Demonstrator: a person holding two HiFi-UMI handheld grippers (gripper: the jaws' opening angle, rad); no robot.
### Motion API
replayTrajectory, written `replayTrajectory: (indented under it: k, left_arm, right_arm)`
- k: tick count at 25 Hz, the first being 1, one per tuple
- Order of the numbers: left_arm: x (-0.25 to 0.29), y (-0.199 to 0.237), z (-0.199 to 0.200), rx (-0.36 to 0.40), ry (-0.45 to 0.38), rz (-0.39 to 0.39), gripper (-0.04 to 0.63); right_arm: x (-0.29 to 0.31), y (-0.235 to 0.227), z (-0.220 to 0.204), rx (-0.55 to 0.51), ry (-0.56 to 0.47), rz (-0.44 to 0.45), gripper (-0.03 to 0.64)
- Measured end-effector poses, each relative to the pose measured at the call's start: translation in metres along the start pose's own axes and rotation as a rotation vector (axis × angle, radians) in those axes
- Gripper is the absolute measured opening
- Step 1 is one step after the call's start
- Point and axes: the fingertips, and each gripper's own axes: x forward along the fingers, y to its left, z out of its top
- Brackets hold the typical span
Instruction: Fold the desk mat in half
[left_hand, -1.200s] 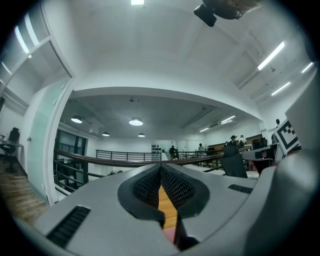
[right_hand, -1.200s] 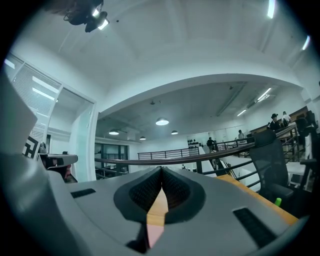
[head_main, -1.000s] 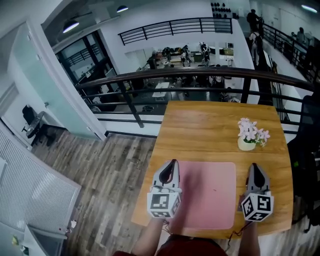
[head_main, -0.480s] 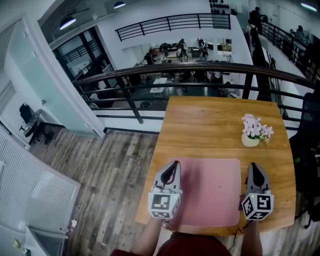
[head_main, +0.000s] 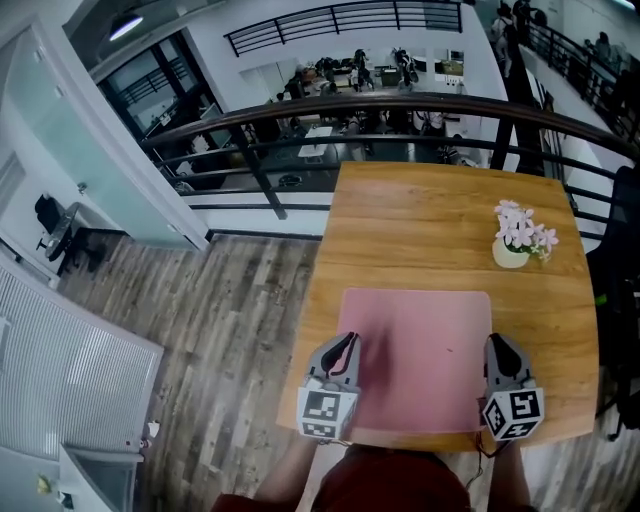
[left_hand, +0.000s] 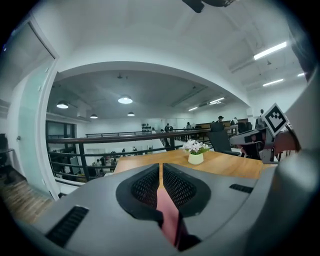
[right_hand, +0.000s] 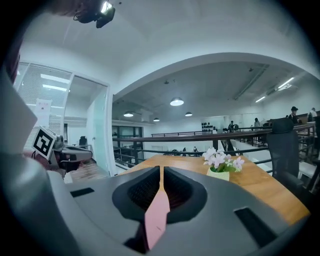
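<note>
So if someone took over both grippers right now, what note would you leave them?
Left gripper: jaws shut, holding nothing, over the left edge of the pink rectangular desk mat, near end.
Right gripper: jaws barely apart, just been opening, nothing gripped, over the mat's right edge, near end.
Mat lies flat on the wooden table; a white pot of pink flowers stands beyond it.
Done: nothing folded. Left: grip the mat, probably fold near half over far half.
</note>
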Motion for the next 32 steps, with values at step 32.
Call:
replayTrajectory:
  k: [32]
  left_arm:
    - [-0.094, -0.053, -0.239, 0.334, 0.668, -0.44, 0.249]
  right_arm:
    - [-0.087, 0.039, -0.244, -0.315, 0.707, 0.383, 0.202]
